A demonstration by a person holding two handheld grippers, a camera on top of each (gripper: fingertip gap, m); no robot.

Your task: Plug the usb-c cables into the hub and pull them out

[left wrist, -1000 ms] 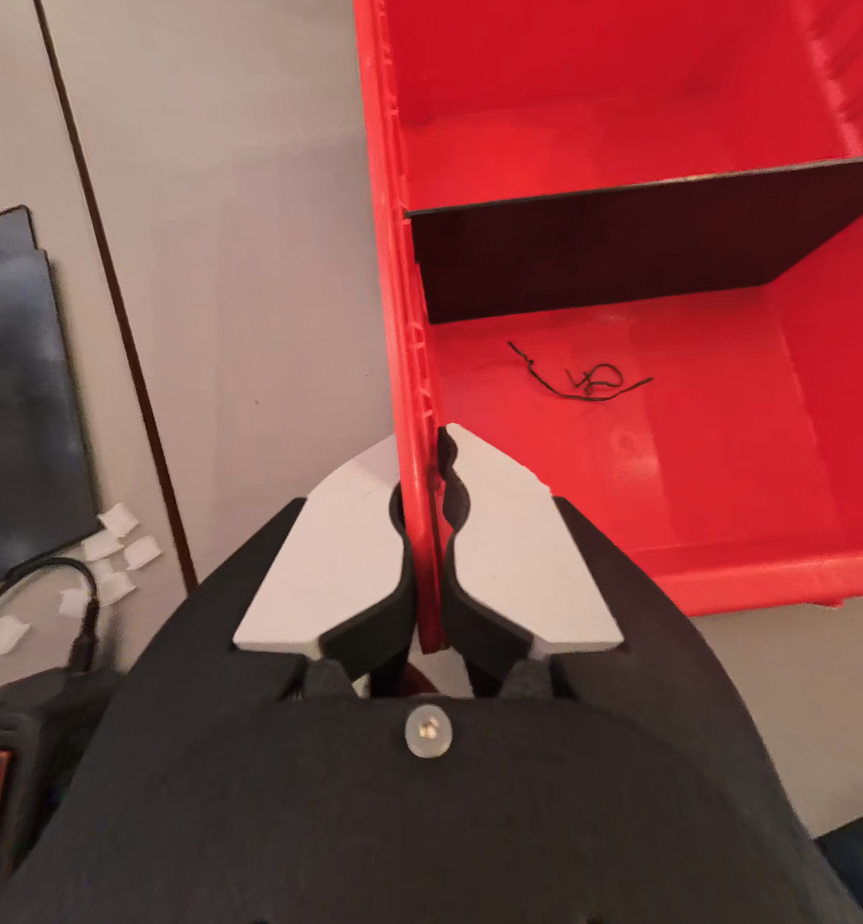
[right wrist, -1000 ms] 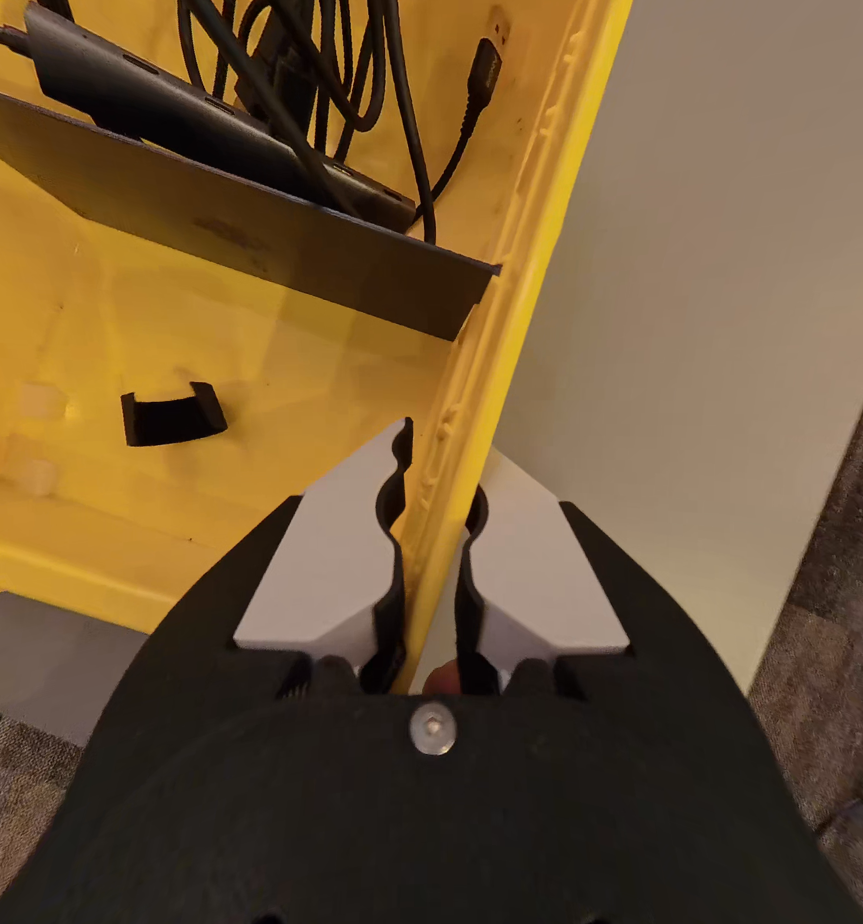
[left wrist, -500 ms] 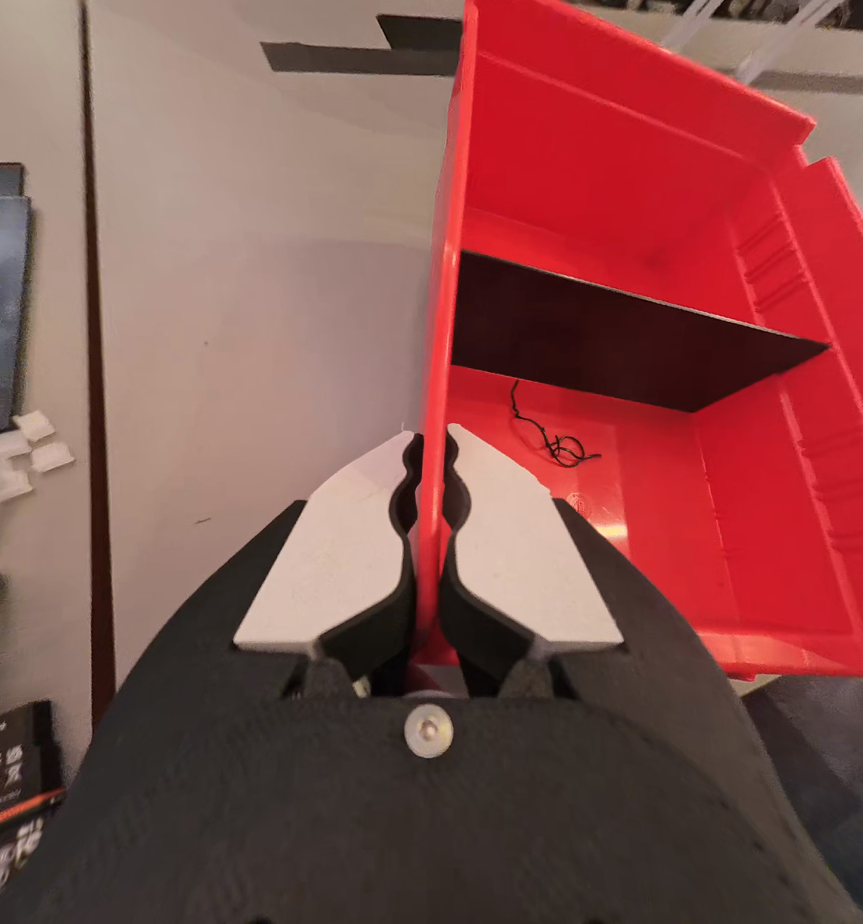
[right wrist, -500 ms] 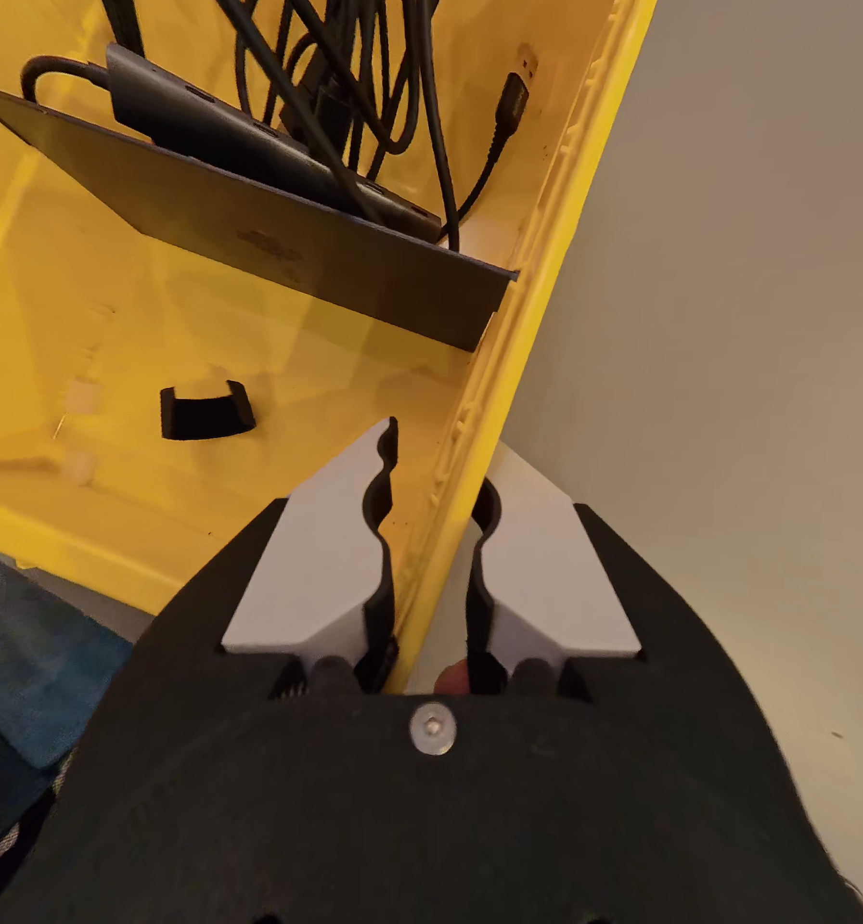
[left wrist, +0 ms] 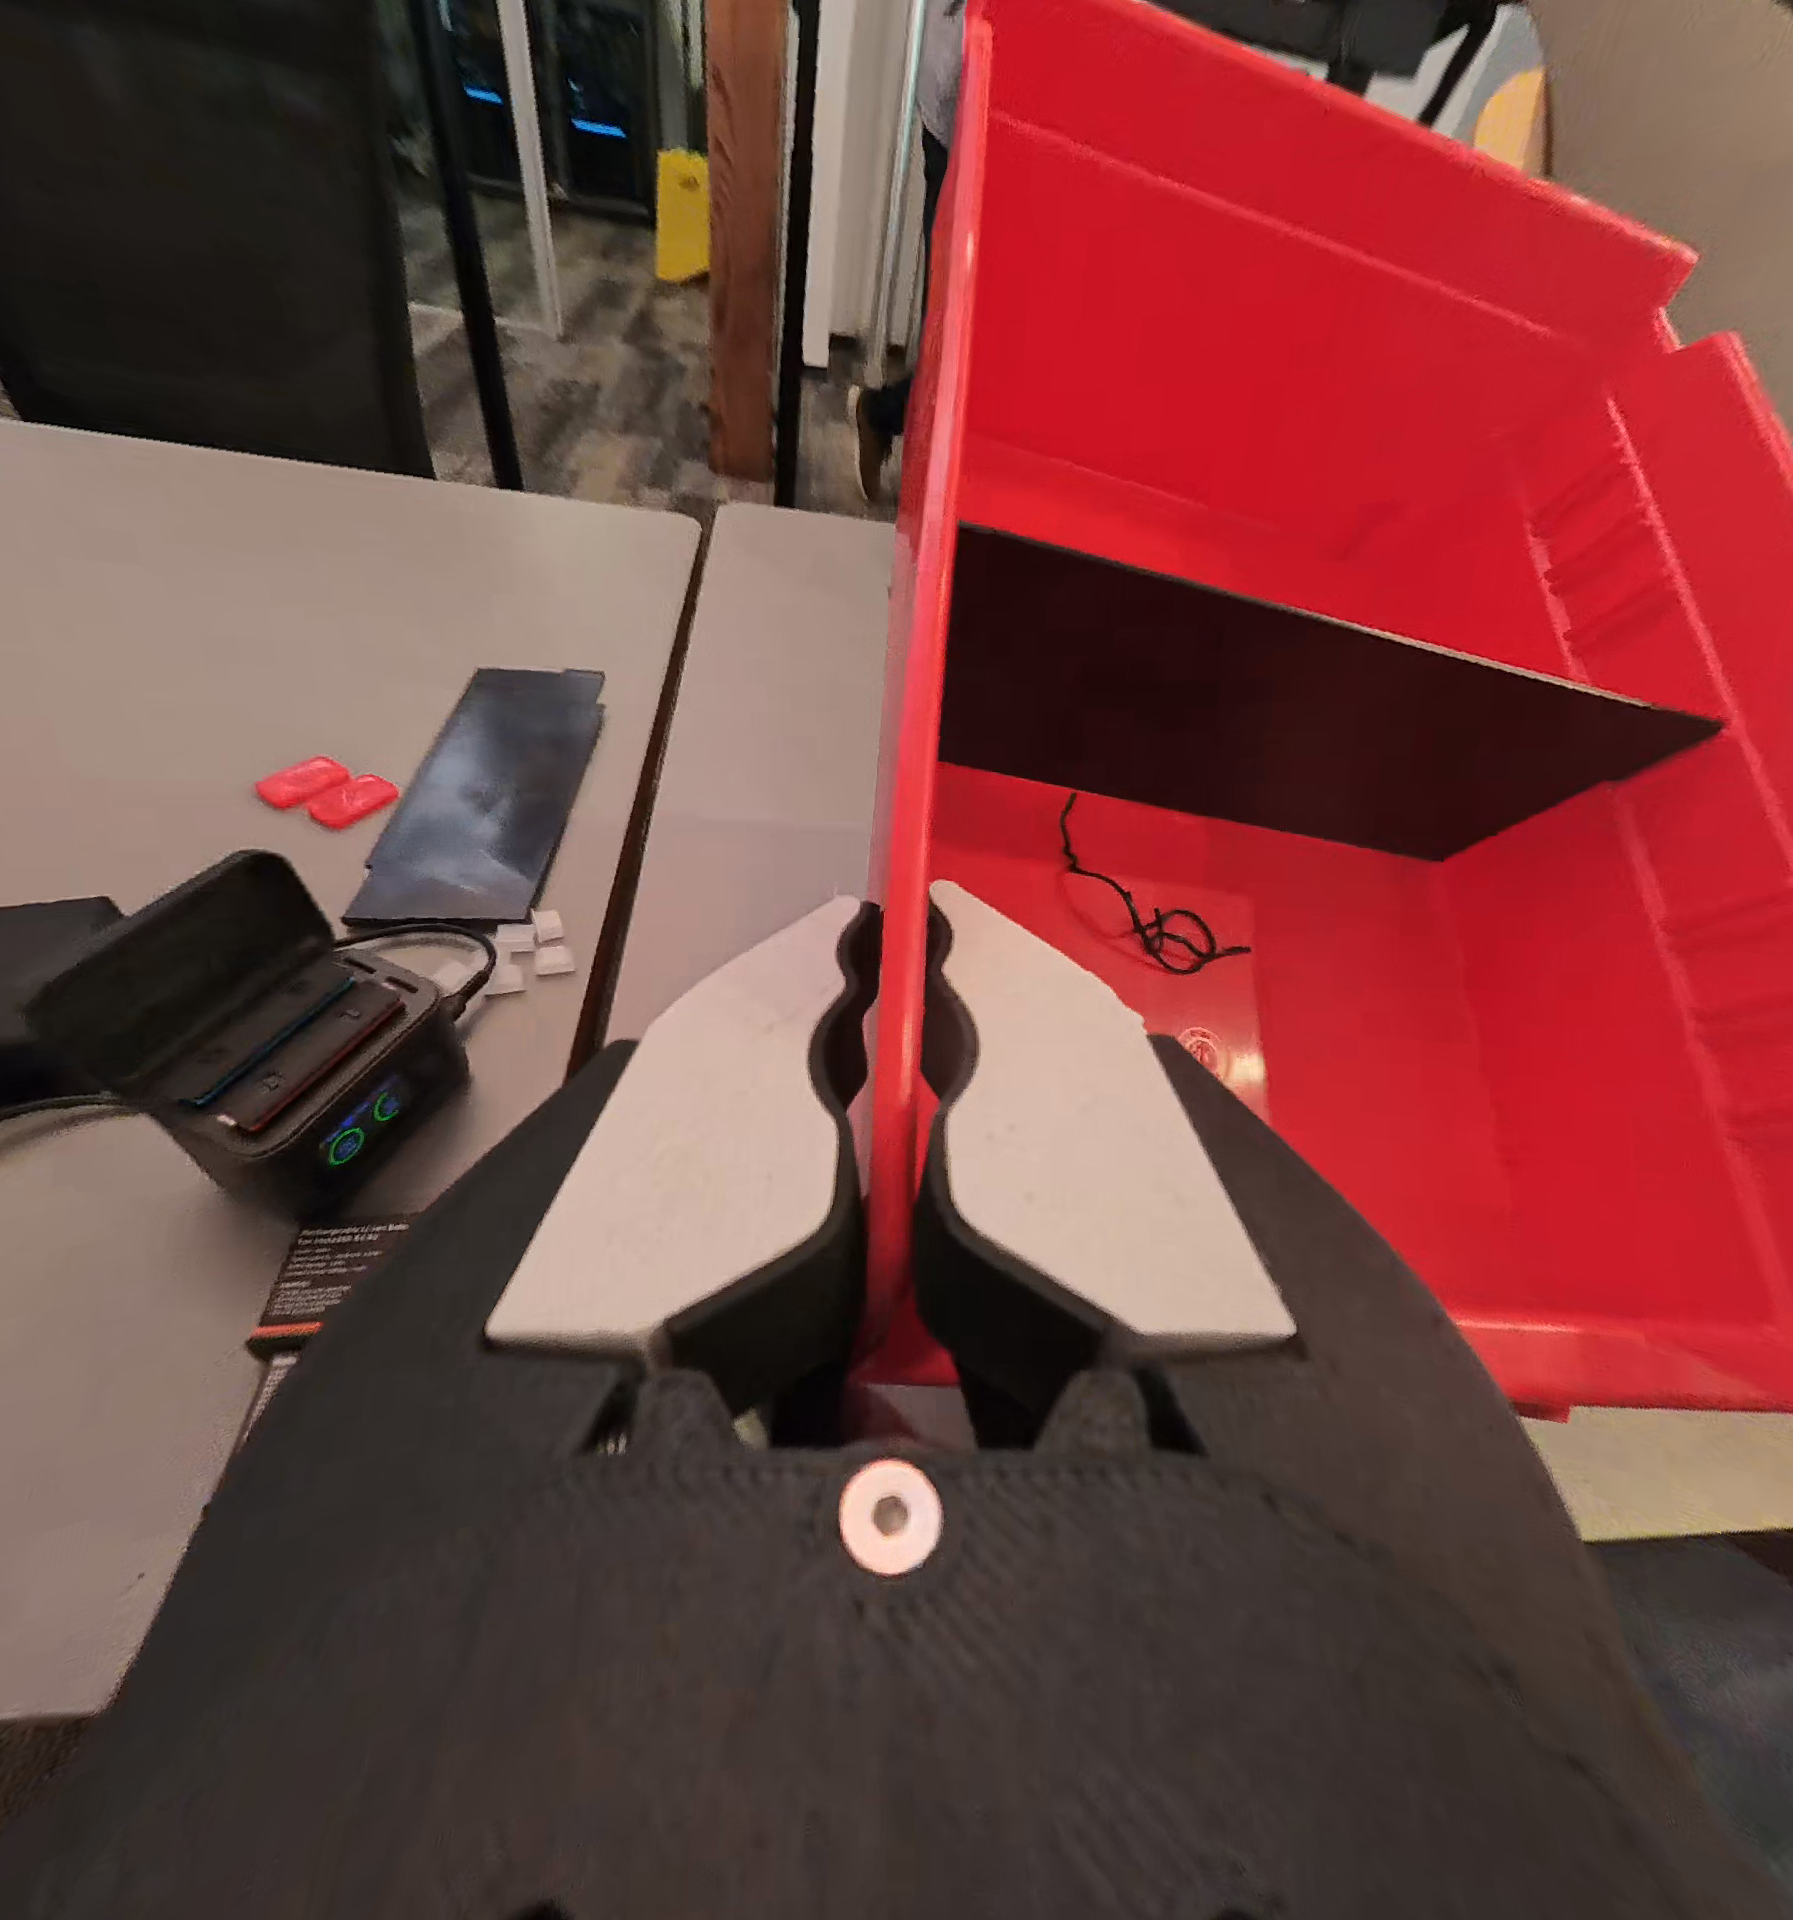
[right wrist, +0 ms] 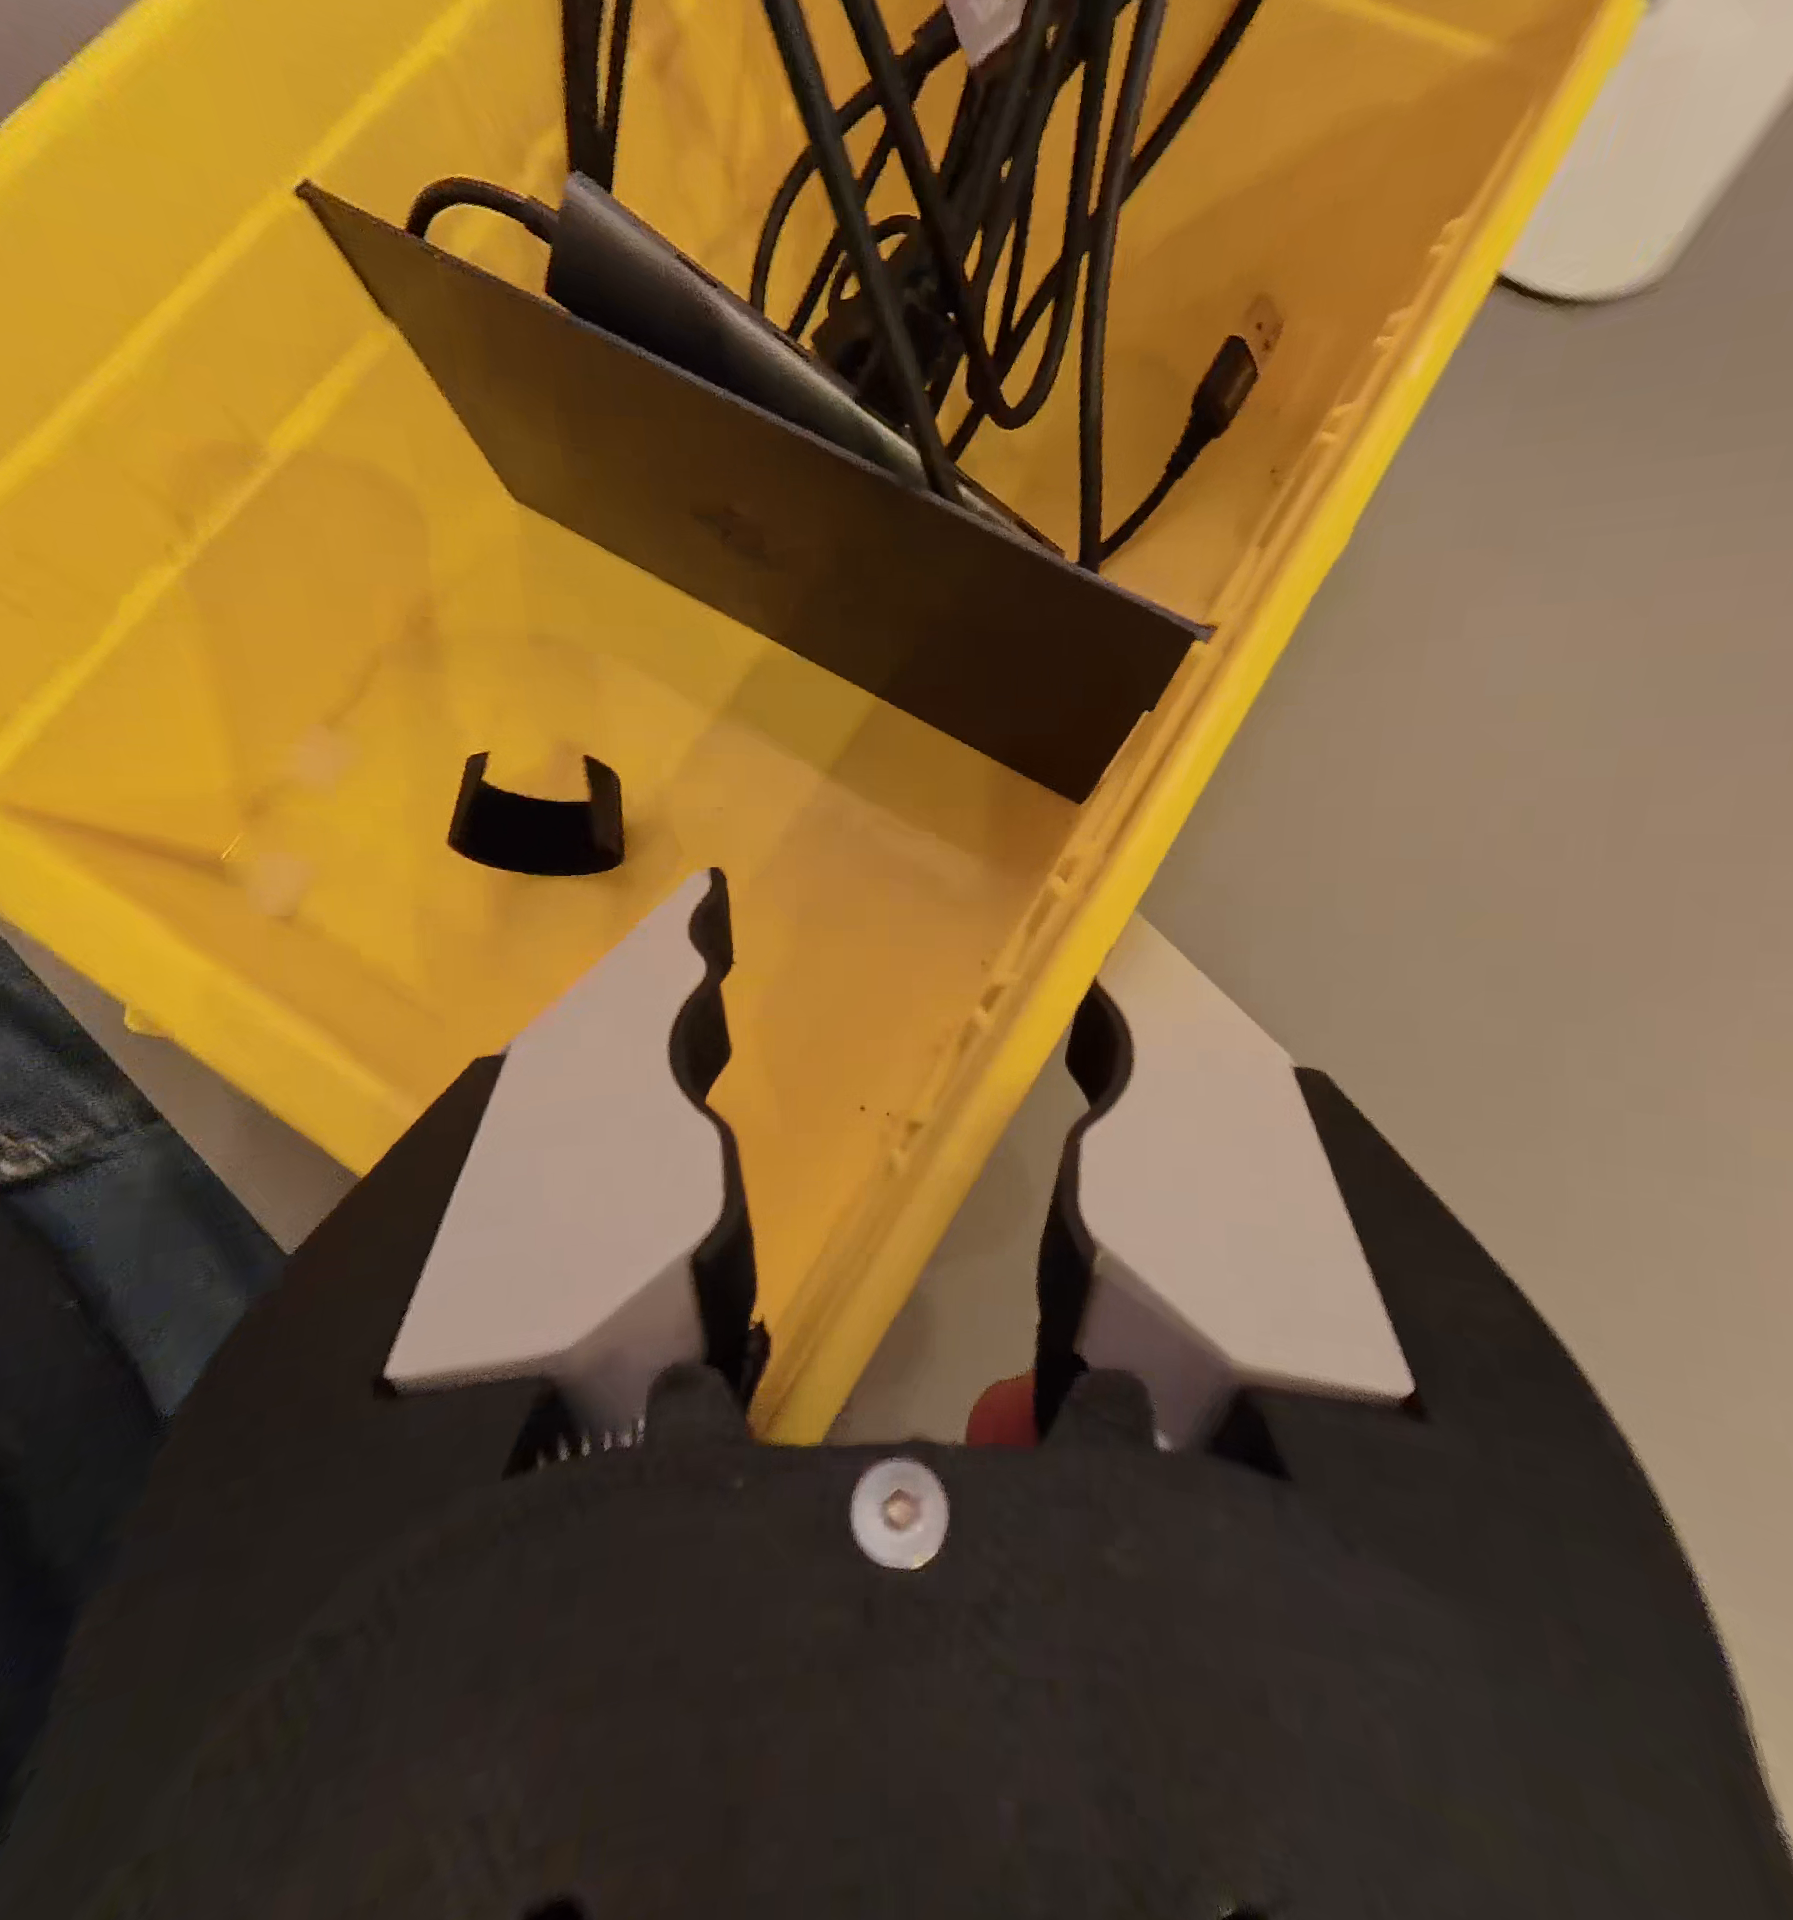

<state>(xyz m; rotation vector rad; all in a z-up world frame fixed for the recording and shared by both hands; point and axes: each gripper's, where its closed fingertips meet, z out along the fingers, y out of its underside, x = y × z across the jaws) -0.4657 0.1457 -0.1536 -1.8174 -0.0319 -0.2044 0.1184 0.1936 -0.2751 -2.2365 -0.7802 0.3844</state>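
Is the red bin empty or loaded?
Nearly empty: the red bin holds only a black divider and a scrap of black thread. No cables or hub inside.

Left tongs (left wrist: 897,914) clamped nearly closed, right tongs (right wrist: 913,956) parted wider

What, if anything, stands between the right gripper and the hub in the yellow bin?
The black divider crosses the yellow bin between them; the hub lies behind it, under tangled cables. The right gripper itself straddles the bin's side wall.

The red bin (left wrist: 1287,436) has been lifted and tilted off the table (left wrist: 196,582); the right tool (right wrist: 902,1039) has loosened around the yellow bin's (right wrist: 1162,831) wall.
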